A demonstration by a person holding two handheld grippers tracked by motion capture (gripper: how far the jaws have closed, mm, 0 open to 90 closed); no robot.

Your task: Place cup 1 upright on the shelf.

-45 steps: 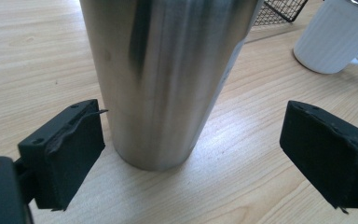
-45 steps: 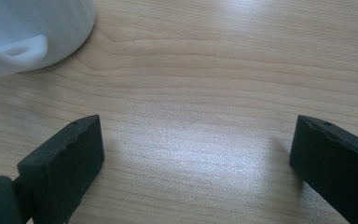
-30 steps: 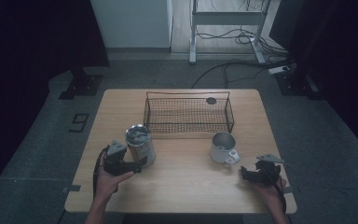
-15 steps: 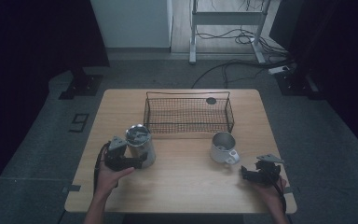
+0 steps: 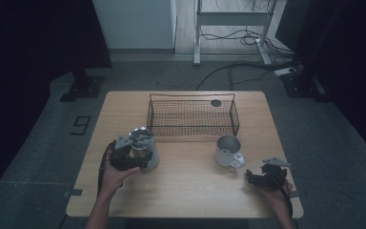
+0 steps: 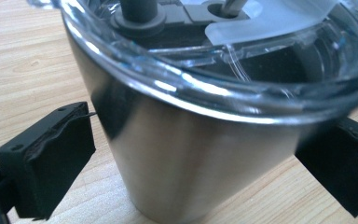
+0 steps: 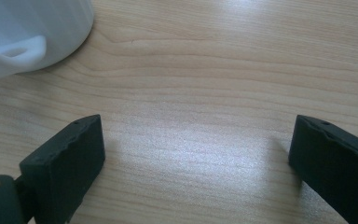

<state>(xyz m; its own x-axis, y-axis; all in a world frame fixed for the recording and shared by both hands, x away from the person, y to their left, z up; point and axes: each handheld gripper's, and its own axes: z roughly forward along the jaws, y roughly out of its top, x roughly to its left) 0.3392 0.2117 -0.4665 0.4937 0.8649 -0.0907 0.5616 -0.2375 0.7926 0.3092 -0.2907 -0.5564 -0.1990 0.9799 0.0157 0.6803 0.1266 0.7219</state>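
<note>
A steel tumbler (image 5: 143,147) with a clear lid stands upright on the wooden table (image 5: 186,191), left of centre. My left gripper (image 5: 142,160) reaches it from the near left. Its jaws have just been opening and now stand open on either side of the tumbler (image 6: 191,154). A gap shows between the left pad (image 6: 70,149) and the steel wall. A white mug (image 5: 228,150) stands right of centre. My right gripper (image 5: 251,177) rests open near the table's front right corner, with bare wood between its jaws (image 7: 196,140). The mug (image 7: 23,28) lies ahead to its left.
A black wire basket (image 5: 193,117) stands at the back middle of the table, just behind the tumbler and mug. A small dark round thing (image 5: 216,102) lies at its far right corner. Bare wood runs between the two hands along the front edge.
In the high view, the left hand stays at the tumbler with almost no shift. The right hand and the mug have not moved.
</note>
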